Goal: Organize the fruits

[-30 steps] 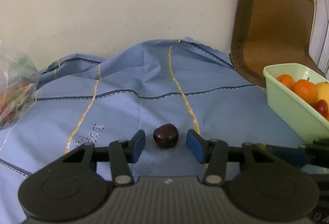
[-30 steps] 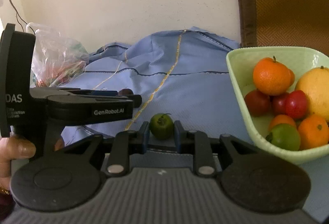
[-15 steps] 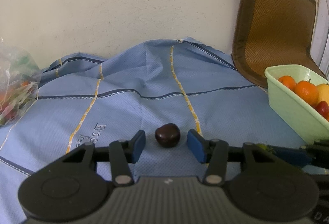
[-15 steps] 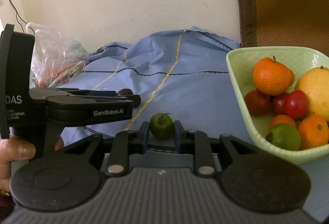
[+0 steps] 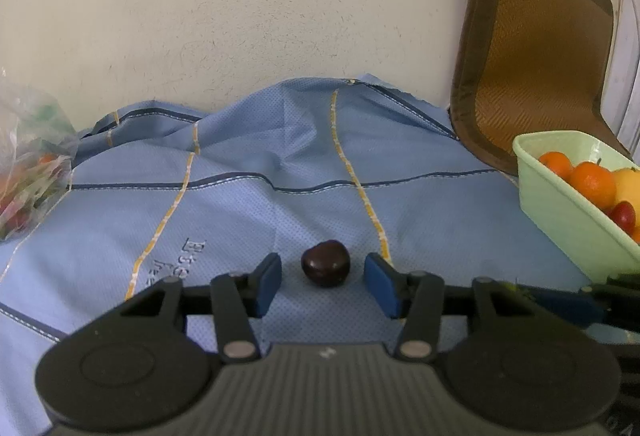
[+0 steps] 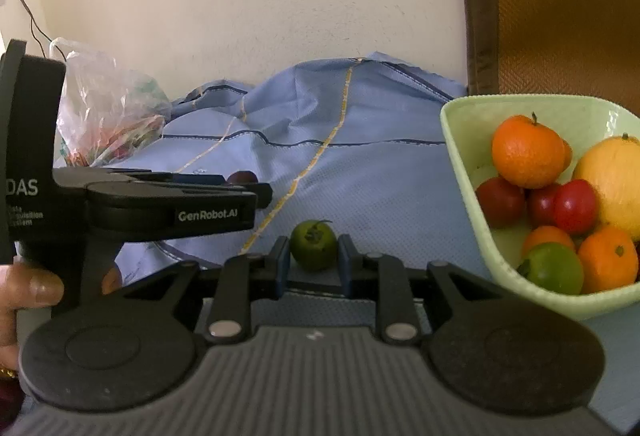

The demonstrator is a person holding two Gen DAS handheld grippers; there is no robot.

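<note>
Blue cloth (image 5: 248,220) with yellow and dark stripes covers the surface, bunched up against a cream wall (image 5: 260,16). My left gripper (image 5: 323,278) sits low over the cloth, jaws apart, with a dark brown fruit (image 5: 325,263) lying on the cloth between the 2 blue pads (image 5: 267,278), gaps showing on both sides, nothing touching it. My right gripper (image 6: 314,262) is clamped on a small green fruit (image 6: 313,244), stem end facing the camera, pads pressed to both its sides. Just right of it sits a pale green basket (image 6: 468,172) on the cloth, loaded with oranges (image 6: 527,151), a big yellow fruit (image 6: 614,182), red fruits (image 6: 576,206) and 1 green one (image 6: 554,268). From the right wrist view I see the left gripper body side-on at left, my hand (image 6: 28,296) on its handle, the dark fruit barely peeking past its fingers. Clear plastic bag (image 6: 104,112) with colourful contents lies far left by the wall. Brown woven mat (image 5: 536,56) leans on the wall behind the basket. Can't tell if the green fruit is lifted or resting on the cloth.
</note>
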